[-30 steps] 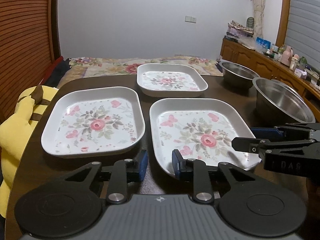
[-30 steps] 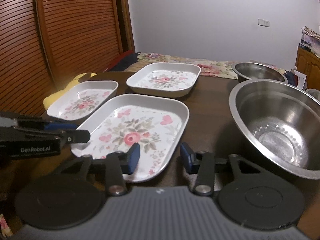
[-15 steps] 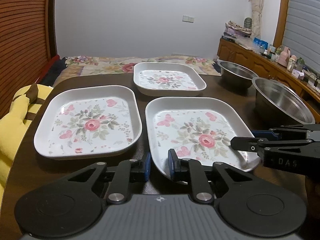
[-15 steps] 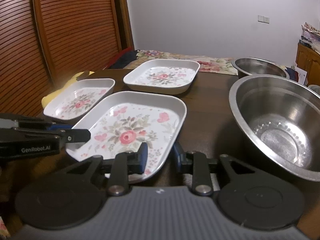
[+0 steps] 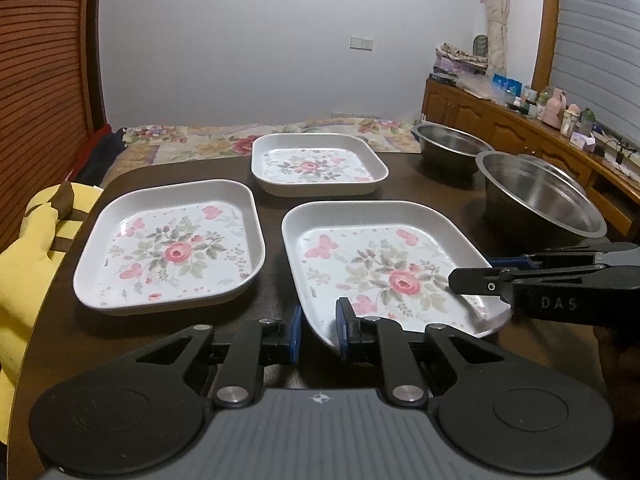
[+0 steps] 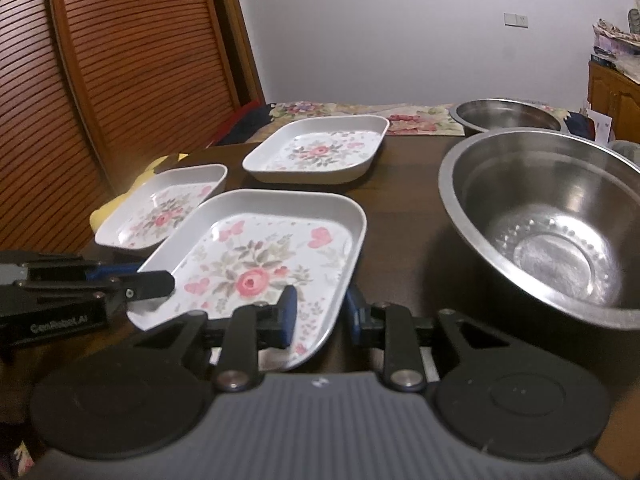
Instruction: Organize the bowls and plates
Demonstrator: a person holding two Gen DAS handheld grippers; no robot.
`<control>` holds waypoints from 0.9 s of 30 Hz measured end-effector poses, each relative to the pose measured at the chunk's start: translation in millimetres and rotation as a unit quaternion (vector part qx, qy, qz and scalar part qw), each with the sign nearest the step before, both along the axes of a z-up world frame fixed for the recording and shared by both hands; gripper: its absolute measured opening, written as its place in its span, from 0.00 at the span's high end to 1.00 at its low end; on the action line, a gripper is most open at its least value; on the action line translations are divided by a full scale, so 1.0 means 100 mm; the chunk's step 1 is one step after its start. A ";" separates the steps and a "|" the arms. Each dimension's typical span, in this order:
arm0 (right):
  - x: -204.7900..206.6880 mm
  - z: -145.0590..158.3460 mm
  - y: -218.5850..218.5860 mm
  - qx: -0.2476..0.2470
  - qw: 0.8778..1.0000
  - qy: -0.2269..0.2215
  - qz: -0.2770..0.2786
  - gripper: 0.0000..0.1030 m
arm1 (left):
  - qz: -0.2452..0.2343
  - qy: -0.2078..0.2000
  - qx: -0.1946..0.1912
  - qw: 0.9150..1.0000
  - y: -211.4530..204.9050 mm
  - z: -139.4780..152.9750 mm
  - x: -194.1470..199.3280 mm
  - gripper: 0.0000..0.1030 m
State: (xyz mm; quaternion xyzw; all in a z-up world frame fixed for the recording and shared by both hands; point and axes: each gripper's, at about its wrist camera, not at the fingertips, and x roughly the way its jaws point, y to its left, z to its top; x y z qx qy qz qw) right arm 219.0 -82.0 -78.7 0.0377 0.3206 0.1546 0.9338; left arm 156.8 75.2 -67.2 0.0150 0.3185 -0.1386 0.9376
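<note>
Both claws are gripping the nearest floral plate point(image 5: 384, 264) on the dark surface point(image 5: 272, 196), the left claw point(image 5: 318, 330) clamped on its near-left rim and the right claw point(image 6: 318, 314), jaws having just closed, on its near-right rim

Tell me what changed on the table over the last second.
Both hand-held grippers closed on the near floral plate: the left hand-held gripper on its near left corner, the right hand-held gripper on its near right corner. The other two plates and both steel bowls stayed put.
</note>
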 end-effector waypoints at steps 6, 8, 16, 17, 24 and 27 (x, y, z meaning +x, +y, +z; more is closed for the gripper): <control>-0.15 0.09 -0.01 -0.002 1.000 -0.019 -0.001 0.73 | -0.003 -0.016 0.001 1.000 -0.02 0.11 -0.17 0.82; -0.21 0.13 -0.02 -0.002 1.000 -0.027 -0.002 0.73 | -0.004 -0.022 0.001 1.000 -0.03 0.15 -0.24 0.82; -0.44 0.19 -0.02 0.000 0.999 -0.047 -0.004 0.73 | -0.004 -0.035 0.001 0.999 -0.03 0.19 -0.52 0.82; -0.46 0.19 -0.02 0.000 0.999 -0.048 -0.004 0.73 | -0.004 -0.035 0.002 0.999 -0.04 0.19 -0.55 0.82; -0.58 0.18 0.03 0.000 0.999 -0.055 -0.004 0.73 | -0.001 -0.038 0.001 0.999 0.00 0.18 -0.73 0.81; -0.61 0.19 0.05 0.000 0.998 -0.055 -0.001 0.73 | 0.001 -0.037 0.000 0.999 0.01 0.17 -0.77 0.82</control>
